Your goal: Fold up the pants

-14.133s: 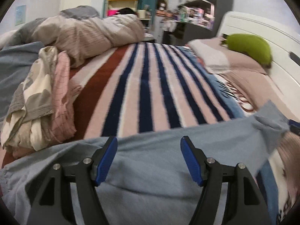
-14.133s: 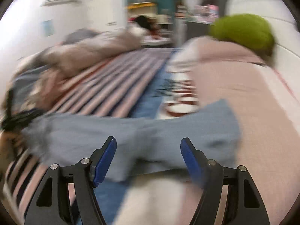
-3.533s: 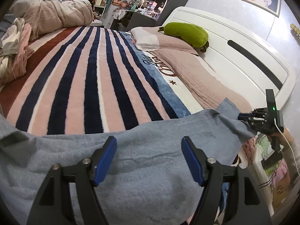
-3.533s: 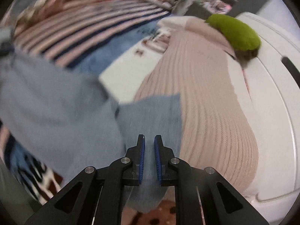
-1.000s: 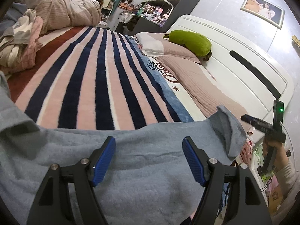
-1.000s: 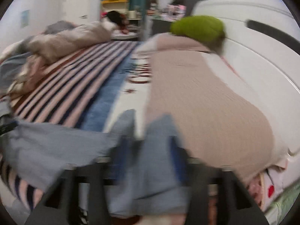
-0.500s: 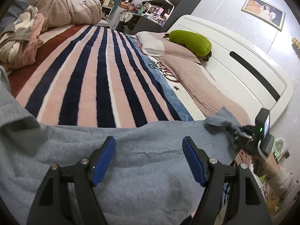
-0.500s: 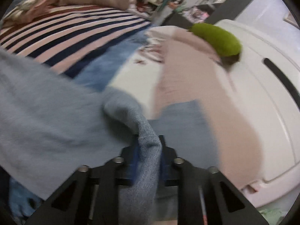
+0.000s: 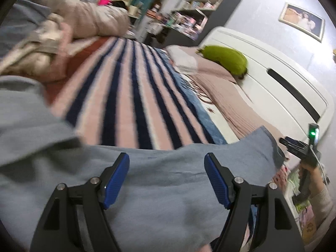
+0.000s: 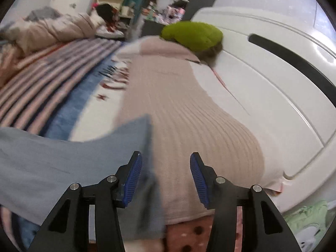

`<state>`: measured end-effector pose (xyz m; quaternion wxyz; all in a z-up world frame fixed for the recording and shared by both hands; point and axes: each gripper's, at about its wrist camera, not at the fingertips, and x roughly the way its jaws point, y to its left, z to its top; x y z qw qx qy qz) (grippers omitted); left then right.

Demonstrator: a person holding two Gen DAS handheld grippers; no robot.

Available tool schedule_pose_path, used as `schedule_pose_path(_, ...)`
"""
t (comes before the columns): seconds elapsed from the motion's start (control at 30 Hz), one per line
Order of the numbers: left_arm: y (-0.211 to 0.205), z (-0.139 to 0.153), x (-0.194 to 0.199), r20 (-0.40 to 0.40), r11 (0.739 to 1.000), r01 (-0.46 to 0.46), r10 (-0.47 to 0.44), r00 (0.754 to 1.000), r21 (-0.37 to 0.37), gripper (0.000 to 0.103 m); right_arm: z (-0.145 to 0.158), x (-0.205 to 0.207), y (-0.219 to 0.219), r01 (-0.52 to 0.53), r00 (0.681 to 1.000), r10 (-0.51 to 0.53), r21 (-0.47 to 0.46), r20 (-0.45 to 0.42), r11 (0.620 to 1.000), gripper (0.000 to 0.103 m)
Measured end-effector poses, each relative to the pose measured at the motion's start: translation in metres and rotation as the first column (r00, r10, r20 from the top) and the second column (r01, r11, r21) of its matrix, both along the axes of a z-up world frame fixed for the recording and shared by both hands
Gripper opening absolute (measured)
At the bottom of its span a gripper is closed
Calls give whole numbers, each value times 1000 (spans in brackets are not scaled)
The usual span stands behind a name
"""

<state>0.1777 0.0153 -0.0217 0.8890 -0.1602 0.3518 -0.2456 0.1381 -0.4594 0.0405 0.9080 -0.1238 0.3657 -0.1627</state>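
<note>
The grey-blue pants lie spread across the near edge of the bed, reaching from far left to the right end by the headboard. My left gripper is open above the middle of the pants, holding nothing. My right gripper is open and empty; the pants' right end lies under and beside its left finger. The right gripper also shows at the right edge of the left wrist view, just off the pants' end.
A striped blanket covers the bed. A pink ribbed cover and a green cushion lie by the white headboard. A heap of clothes and quilt sits at the far left. Shelves stand behind.
My right gripper was shut on the pants' end half a second ago; now it is open and the cloth lies flat. My left gripper stays open, shifted slightly.
</note>
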Motion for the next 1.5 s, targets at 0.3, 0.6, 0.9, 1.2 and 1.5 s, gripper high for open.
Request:
schedule_pose_path(0.3, 100, 12, -60, 11, 966, -222, 223, 975, 132, 71, 13, 9, 100, -294, 956, 287, 161, 64, 942, 49)
schedule_pose_path(0.6, 178, -39, -52, -119, 907, -404, 417, 901, 120, 71, -34, 17, 156, -381, 915, 404, 343, 4, 859, 49)
schedule_pose_path(0.9, 203, -43, -1, -33, 869, -488, 492, 870, 82, 73, -49, 31, 149, -337, 926, 377, 399, -23, 853, 49)
schedule_pose_path(1.2, 192, -6, 80, 78, 888, -411, 404, 911, 207, 73, -58, 37, 146, -320, 928, 370, 436, -32, 841, 49)
schedule_pose_path(1.5, 171, -24, 128, -45, 845, -344, 395, 917, 409, 78, -58, 33, 145, -324, 926, 376, 435, -34, 840, 49)
